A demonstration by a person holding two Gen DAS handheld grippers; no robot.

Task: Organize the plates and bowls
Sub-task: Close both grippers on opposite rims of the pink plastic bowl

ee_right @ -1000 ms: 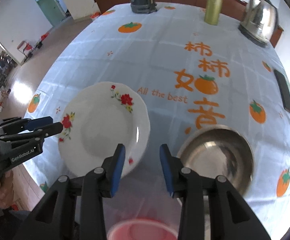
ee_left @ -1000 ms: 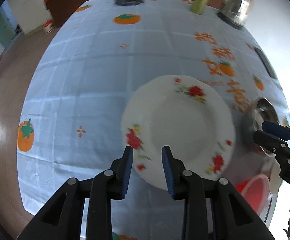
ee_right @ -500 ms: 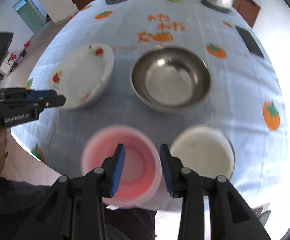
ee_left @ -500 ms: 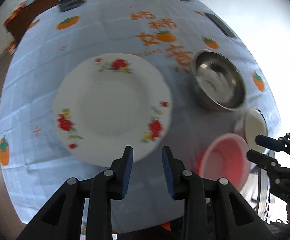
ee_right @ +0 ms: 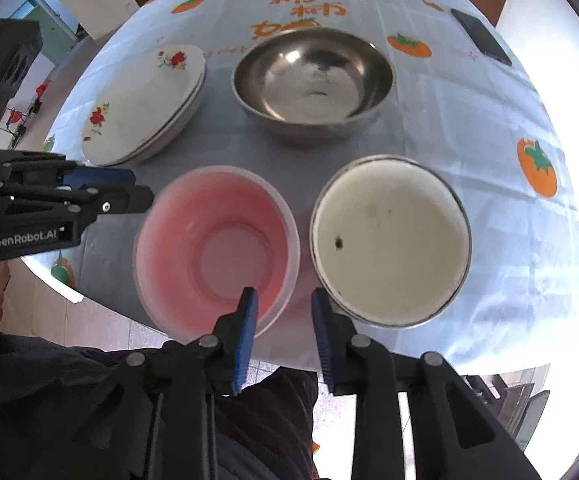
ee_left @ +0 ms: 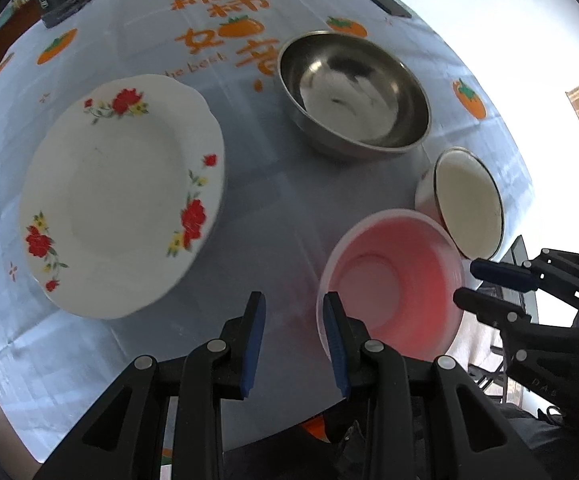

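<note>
Three bowls, pink plastic (ee_right: 217,248) and cream enamel (ee_right: 389,240) at the tablecloth's (ee_right: 469,120) near edge, steel (ee_right: 313,80) behind, remain unstacked beside the floral plates (ee_right: 145,100), both grippers (ee_left: 293,336) (ee_right: 281,332) apart, empty.

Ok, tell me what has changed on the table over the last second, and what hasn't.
Both grippers pulled back toward the near table edge. The left gripper left the floral plate and now hangs open near the pink bowl; the right gripper hangs open over the gap between it and the white bowl. Nothing was gripped or released. The dishes, including the steel bowl, stayed put.
</note>
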